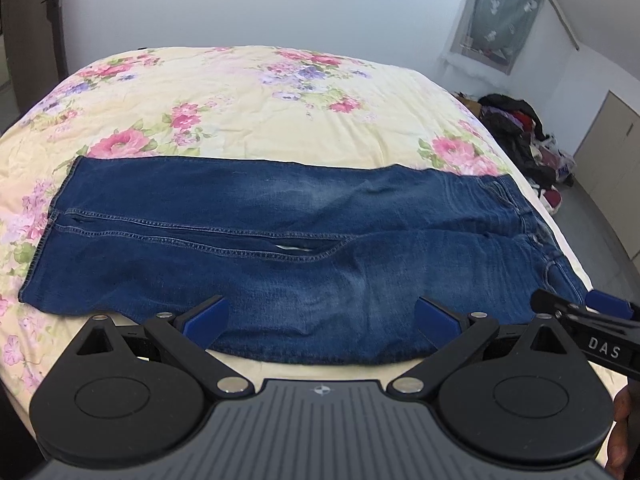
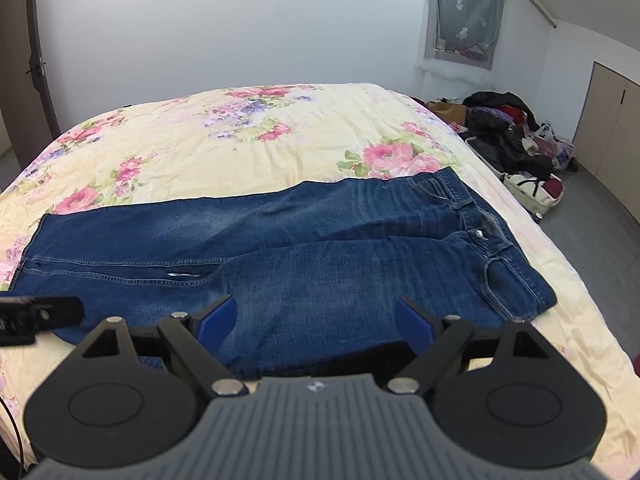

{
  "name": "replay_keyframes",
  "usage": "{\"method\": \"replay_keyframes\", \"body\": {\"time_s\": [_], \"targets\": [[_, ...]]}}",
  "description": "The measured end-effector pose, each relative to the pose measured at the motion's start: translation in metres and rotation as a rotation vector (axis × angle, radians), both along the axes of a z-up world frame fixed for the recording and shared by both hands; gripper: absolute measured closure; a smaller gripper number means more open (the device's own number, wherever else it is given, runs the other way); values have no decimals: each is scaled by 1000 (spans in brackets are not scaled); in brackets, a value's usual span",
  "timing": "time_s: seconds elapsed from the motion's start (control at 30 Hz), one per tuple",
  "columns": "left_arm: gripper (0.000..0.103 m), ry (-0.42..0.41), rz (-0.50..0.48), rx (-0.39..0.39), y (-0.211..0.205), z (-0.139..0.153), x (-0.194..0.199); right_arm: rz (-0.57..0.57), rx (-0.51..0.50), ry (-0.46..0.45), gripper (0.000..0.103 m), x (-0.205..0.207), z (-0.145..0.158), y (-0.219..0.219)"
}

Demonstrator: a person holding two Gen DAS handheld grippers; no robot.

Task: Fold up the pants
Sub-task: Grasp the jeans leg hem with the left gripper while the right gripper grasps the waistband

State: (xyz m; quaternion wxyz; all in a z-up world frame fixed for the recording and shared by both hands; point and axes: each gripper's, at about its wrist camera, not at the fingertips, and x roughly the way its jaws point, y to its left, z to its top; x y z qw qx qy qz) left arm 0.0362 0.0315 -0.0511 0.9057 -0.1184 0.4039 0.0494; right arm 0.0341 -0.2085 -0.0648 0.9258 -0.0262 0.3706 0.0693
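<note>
The pants (image 1: 280, 236), blue denim jeans, lie flat across the near part of the bed (image 1: 248, 120), legs side by side, waistband (image 2: 492, 232) to the right and leg hems (image 1: 44, 240) to the left, with the near edge just in front of both tools. Denim like this should handle as a fairly heavy, limp but thick cloth: it will sag between two holds, not slip much against the quilted floral cover, and keep a crease once laid over, and it is in no way fragile. The best holds are probably the doubled, stitched parts, the near corner of the waistband and the near hem, since a pinch on a single layer in the middle would only lift a tent of fabric. The left hand-held gripper (image 1: 322, 320) hovers over the near leg with its blue pads spread wide and nothing between them; the right hand-held gripper (image 2: 316, 322) is likewise spread and empty, over the thigh area nearer the waist. Each tool shows at the edge of the other's view, so they are close together and could crowd one another. Beyond the bed a pile of clothes (image 2: 516, 140) sits on the floor by the wall, well apart, and a door (image 2: 20, 80) stands at left; nothing lies on the pants
</note>
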Motion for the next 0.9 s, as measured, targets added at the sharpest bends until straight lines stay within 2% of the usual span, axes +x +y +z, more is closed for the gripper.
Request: {"method": "replay_keyframes", "body": {"time_s": [0.07,0.17,0.3,0.5,0.57,0.73,0.8,0.9], "targets": [[0,4,28,-28,17,-10,7,7,10,-8,21,12,-14,-9],[0,42,98,-71,48,-31,17,-22,27,48,21,38,-41,-29],[0,80,239,-172,105,-67,15,-118,156,94,21,66,-64,-75],[0,119,505,-350,194,-122,-23,-258,306,22,21,96,-84,-156],[0,104,564,-397,212,-132,-34,-326,367,5,21,103,-93,-185],[0,55,675,-605,249,-161,-46,-479,512,25,21,118,-122,-249],[0,47,716,-648,257,-171,-47,-557,589,34,21,120,-137,-275],[0,-27,758,-765,268,-189,-50,-643,757,80,20,119,-168,-313]]}}
